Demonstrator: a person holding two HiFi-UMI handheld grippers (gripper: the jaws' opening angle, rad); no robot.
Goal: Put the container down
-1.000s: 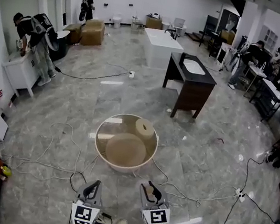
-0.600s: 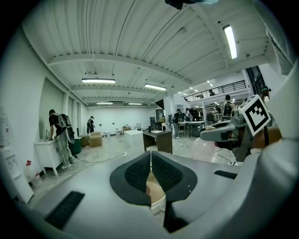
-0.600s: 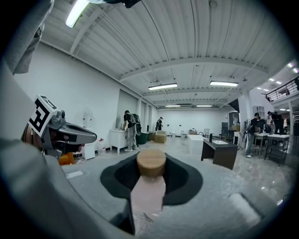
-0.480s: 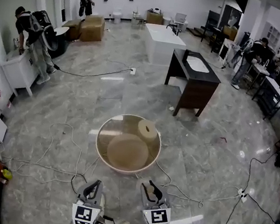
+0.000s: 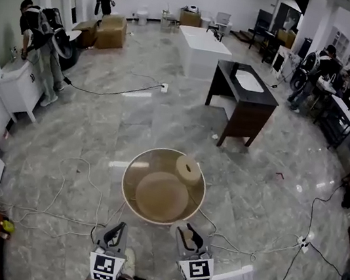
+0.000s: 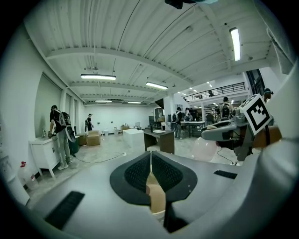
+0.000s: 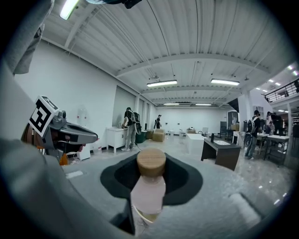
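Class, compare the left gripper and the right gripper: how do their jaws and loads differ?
The left gripper has jaws almost together, pinching a thin tan piece; the right gripper has jaws set wider round a pale pink bottle with a round wooden cap. The left load barely shows; the right one fills the gap between its jaws. Both hold something and point ahead.

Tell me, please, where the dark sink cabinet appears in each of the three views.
Head view: the sink cabinet stands upper right of centre.
Left gripper view: the sink cabinet is at centre, just above the jaws.
Right gripper view: the sink cabinet is right of centre, slightly low.
Shared landmark: the white block just beyond it, to its left in both gripper views.
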